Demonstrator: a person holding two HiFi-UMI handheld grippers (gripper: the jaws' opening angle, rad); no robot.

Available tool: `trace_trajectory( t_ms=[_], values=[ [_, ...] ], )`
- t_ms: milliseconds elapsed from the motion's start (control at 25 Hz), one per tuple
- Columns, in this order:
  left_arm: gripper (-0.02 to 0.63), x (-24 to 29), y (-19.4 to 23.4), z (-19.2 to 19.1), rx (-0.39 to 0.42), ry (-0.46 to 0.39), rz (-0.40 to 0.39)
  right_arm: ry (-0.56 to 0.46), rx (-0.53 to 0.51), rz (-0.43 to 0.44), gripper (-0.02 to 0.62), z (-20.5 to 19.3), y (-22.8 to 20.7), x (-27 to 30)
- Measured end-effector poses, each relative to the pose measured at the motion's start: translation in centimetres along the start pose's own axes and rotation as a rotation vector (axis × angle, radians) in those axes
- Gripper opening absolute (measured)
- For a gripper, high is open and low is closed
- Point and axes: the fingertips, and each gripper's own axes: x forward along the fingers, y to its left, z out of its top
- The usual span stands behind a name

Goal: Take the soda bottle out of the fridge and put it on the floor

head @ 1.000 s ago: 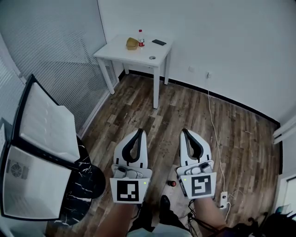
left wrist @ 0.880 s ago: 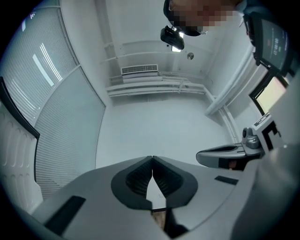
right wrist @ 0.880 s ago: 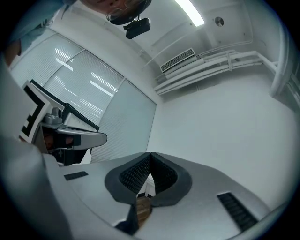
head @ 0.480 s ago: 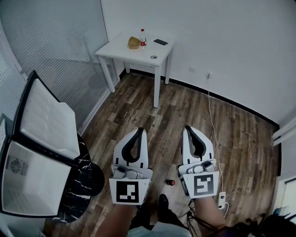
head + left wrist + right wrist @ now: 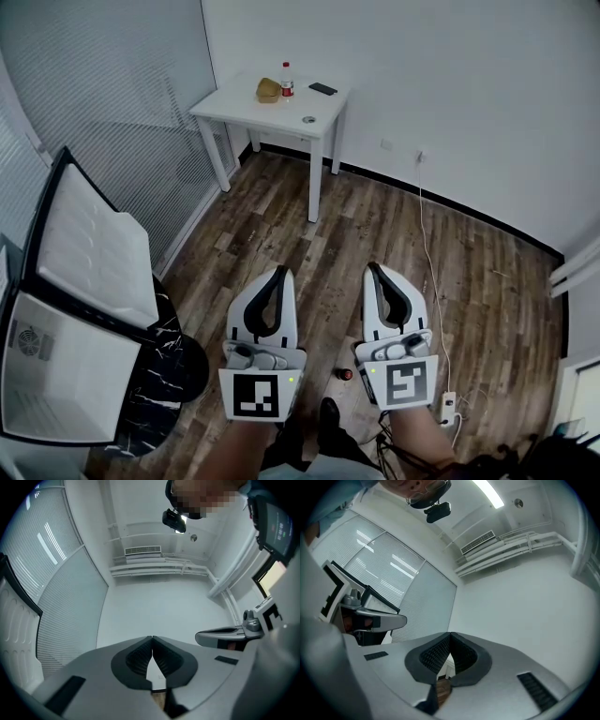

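Both grippers are held low over the wood floor in the head view, pointing forward. My left gripper [image 5: 279, 273] is shut and empty; in its own view [image 5: 152, 640] the dark pads meet. My right gripper [image 5: 374, 268] is also shut with nothing in it, its pads touching in its own view [image 5: 450, 635]. A small dark thing with a red top [image 5: 346, 374], perhaps a bottle seen from above, stands on the floor between the grippers. At the left is the white fridge [image 5: 54, 377] with its black-edged door [image 5: 94, 251] swung open. A red-labelled bottle [image 5: 287, 81] stands on the far white table [image 5: 281, 111].
On the table lie a brown lump [image 5: 268, 89], a dark phone [image 5: 322, 88] and a small round thing [image 5: 308, 119]. A black marbled stand [image 5: 169, 370] sits under the fridge. A white cable runs down the wall to a power strip [image 5: 448, 406]. My shoe [image 5: 331, 412] shows below.
Both grippers have slipped slightly lower and nearer my body. They stay shut and empty. Nothing else has moved.
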Motion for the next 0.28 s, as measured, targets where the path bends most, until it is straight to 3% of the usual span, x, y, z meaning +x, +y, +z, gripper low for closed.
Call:
trace_trajectory(
  t_ms=[280],
  values=[
    [0.017, 0.67, 0.48, -0.66, 0.008, 0.011, -0.002, -0.018, -0.001, -0.01, 0.011, -0.32, -0.23, 0.85]
  ],
)
